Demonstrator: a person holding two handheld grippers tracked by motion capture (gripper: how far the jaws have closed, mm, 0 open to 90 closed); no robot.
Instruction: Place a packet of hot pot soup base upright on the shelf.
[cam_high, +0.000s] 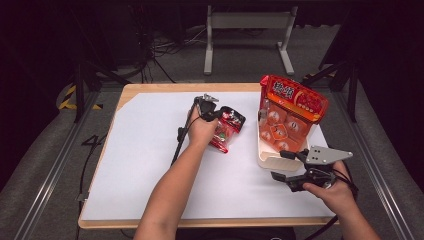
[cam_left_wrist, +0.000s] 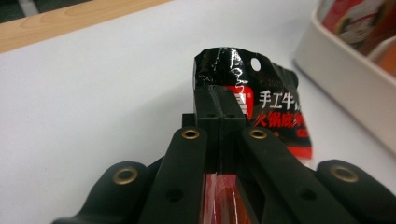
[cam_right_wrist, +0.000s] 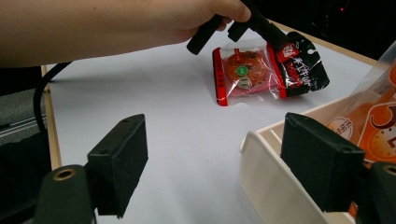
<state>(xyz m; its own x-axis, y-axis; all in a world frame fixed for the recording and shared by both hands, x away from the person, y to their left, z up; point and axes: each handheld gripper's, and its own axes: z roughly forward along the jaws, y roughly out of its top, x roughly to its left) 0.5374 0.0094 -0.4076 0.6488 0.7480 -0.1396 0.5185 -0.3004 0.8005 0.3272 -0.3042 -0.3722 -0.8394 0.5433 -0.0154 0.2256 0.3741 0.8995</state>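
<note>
A small red-and-black sachet (cam_high: 229, 129) with a clear window lies tilted near the middle of the white sheet. My left gripper (cam_high: 216, 116) is shut on its black end, which sits a little off the sheet. In the left gripper view the jaws (cam_left_wrist: 219, 100) are pressed together on the sachet (cam_left_wrist: 273, 105), which sticks out past the tips. The right gripper view shows the same sachet (cam_right_wrist: 261, 70) pinched by the left gripper (cam_right_wrist: 275, 42). My right gripper (cam_high: 281, 165) stands open at the near end of the white tray (cam_high: 267, 161), its pads (cam_right_wrist: 119, 158) wide apart with nothing between them.
The white tray (cam_right_wrist: 261, 172) at the right holds a large orange snack bag (cam_high: 295, 105) standing upright and several small orange packets. A white sheet (cam_high: 150, 165) covers the wooden table (cam_high: 150, 87). The tray wall (cam_left_wrist: 341, 74) is close to the sachet's right.
</note>
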